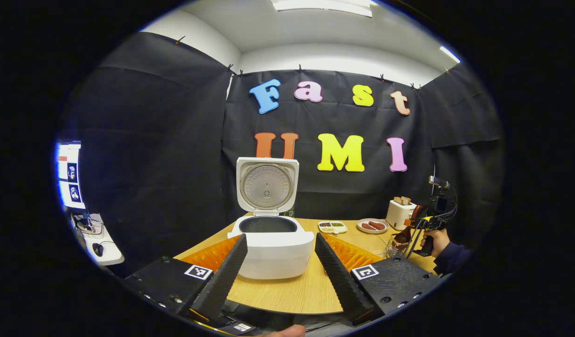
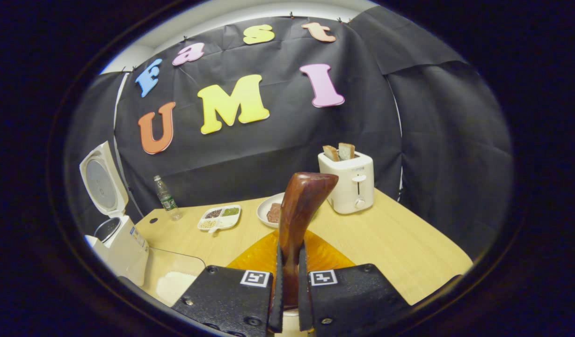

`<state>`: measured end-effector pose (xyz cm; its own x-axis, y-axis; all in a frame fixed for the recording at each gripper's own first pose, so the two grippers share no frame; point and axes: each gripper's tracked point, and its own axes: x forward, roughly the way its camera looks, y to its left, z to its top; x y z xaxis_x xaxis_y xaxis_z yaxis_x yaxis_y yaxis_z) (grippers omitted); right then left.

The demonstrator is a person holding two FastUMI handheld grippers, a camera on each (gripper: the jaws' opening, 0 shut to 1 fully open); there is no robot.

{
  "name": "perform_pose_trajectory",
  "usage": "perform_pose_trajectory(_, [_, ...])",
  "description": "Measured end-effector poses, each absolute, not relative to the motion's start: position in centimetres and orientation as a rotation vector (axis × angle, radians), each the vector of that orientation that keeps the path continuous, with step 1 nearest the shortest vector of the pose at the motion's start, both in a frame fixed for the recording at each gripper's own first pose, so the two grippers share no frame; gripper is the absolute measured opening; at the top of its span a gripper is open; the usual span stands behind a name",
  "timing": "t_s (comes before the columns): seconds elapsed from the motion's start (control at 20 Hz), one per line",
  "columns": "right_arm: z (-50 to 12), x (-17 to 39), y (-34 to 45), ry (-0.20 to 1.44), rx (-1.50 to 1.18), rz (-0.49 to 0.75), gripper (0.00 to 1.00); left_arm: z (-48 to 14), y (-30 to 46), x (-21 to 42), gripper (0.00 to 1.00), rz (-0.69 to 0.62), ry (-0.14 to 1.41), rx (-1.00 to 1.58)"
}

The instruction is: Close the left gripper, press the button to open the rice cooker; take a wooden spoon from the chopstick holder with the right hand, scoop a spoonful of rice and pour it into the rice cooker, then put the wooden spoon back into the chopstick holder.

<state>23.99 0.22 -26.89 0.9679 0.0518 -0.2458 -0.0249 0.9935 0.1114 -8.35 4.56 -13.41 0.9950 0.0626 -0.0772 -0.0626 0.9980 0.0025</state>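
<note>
The right gripper [image 2: 287, 281] clenched the glossy brown wooden spoon [image 2: 299, 206], its ribbed black fingers pressing the handle. The left gripper [image 1: 280, 267] stood spread apart before the smooth white rice cooker [image 1: 273, 248], whose dimpled lid [image 1: 267, 185] stood upright.

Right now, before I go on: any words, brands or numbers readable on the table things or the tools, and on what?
No text reads clearly.
Bottle label: too small.
Rice cooker side sticker: blurred.
Marker squares on the right hand-held gripper, which holds the spoon: patterns, no words.
Screen at far left: too small.
</note>
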Motion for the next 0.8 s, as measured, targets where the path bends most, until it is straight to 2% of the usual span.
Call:
perform_pose_trajectory(0.3, [-21.9, 21.5, 2.5, 0.16, 0.042, 0.027, 0.18, -14.0, 5.9, -9.4, 0.93, 0.063, 0.079, 0.003])
perform_pose_trajectory(0.5, [-19.4, 19.6, 6.7, 0.117, 0.016, 0.104, 0.18, -13.9, 7.7, -9.9, 0.93, 0.09, 0.076, -0.02])
perform_pose_trajectory(0.8, [-19.0, 17.7, 12.7, 0.097, -0.048, 0.173, 0.18, -14.2, 9.4, -10.2, 0.93, 0.101, 0.076, -0.047])
